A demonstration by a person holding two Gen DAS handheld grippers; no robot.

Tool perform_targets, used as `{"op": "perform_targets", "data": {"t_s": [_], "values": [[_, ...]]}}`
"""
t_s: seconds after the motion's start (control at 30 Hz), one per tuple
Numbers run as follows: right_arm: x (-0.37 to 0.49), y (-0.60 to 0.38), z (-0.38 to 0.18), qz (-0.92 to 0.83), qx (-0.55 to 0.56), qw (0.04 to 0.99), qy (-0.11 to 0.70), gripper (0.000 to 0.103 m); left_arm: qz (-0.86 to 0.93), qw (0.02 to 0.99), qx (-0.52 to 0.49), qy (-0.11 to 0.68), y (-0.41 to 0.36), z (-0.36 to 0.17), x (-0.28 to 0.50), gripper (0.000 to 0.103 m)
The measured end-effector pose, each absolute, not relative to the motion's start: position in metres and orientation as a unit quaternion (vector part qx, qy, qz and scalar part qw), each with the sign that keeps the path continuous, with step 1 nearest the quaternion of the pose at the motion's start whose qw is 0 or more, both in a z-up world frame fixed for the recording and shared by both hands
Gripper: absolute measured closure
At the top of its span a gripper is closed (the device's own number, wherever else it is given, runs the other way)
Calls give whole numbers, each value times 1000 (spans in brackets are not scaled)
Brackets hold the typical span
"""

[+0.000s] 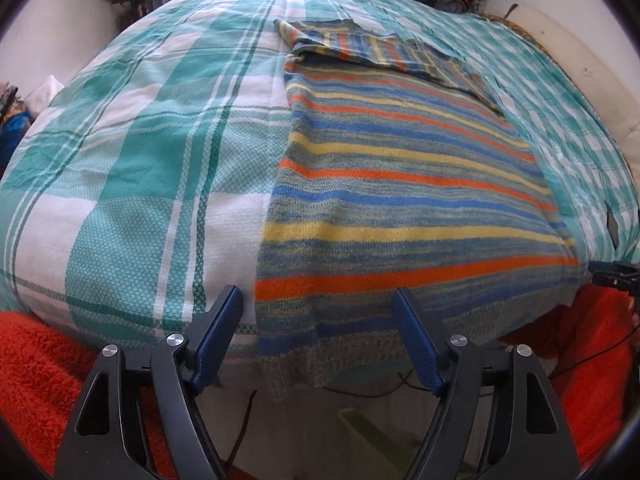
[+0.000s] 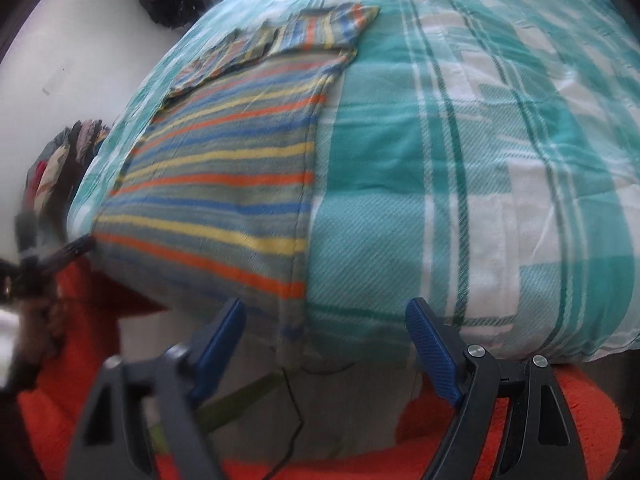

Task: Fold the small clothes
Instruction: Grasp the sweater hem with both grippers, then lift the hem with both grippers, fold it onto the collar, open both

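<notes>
In the left wrist view, the left gripper [image 1: 318, 294] is seen at 6 o'clock with its blue fingers [image 1: 218, 336] spread wide. Nothing is gripped; the near left corner of the striped knitted sweater [image 1: 400, 184] lies in the gap between the tips, but it is not pressed by either pad. An orange fluffy fabric [image 1: 36, 364] is seen low at 8 o'clock and again at 4 o'clock. The sweater is laid flat on the teal and white checked bedcover [image 1: 140, 152], with its hem hanging over the near edge of the bed. From 6 o'clock it runs away toward 1 o'clock, where a sleeve [image 1: 384, 50] is folded across its far end. The other tool's black tip is glimpsed at 3 o'clock, beside the sweater's right corner.

In the right wrist view, which is blurred, the right gripper [image 2: 326, 306] is held at 6 o'clock, jaws likewise wide apart and empty, with the sweater's [image 2: 224, 172] near right corner just above the gap. The bedcover [image 2: 480, 160] fills the picture from 12 to 4 o'clock. A pile of mixed clothes [image 2: 60, 156] is seen against the wall at 9 o'clock.
</notes>
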State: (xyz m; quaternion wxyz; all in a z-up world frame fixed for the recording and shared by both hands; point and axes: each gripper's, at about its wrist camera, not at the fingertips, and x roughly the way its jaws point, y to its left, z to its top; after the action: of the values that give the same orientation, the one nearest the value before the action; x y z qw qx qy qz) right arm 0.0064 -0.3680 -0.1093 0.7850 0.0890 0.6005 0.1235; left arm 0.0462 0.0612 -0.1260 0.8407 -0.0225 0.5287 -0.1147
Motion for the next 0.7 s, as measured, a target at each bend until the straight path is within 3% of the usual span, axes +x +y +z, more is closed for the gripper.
{"op": "perform_targets", "data": {"t_s": [0.07,0.13,0.17,0.2,0.23,0.33,0.47,0.7], "values": [[6,-352,-121,133,74,769,621,26,-124,836,-13,535,56,-127,44,36],[9,-338,-132,144,62,763,627,34,-136,826,-16,546,55,-130,44,56],[11,-332,-138,144,55,759,633,39,-139,819,-19,556,55,-133,44,86],[13,-326,-145,150,47,749,644,57,-141,811,-24,568,57,-136,45,99],[13,-321,-151,160,39,739,653,96,-142,808,-31,571,59,-136,44,99],[11,-323,-147,177,60,730,657,98,-156,804,-63,571,70,-123,41,100],[20,-354,-105,199,190,755,595,98,-195,797,-150,552,91,-94,58,100],[118,-381,-54,175,269,825,465,98,-196,824,-199,494,90,-60,196,100]]}}
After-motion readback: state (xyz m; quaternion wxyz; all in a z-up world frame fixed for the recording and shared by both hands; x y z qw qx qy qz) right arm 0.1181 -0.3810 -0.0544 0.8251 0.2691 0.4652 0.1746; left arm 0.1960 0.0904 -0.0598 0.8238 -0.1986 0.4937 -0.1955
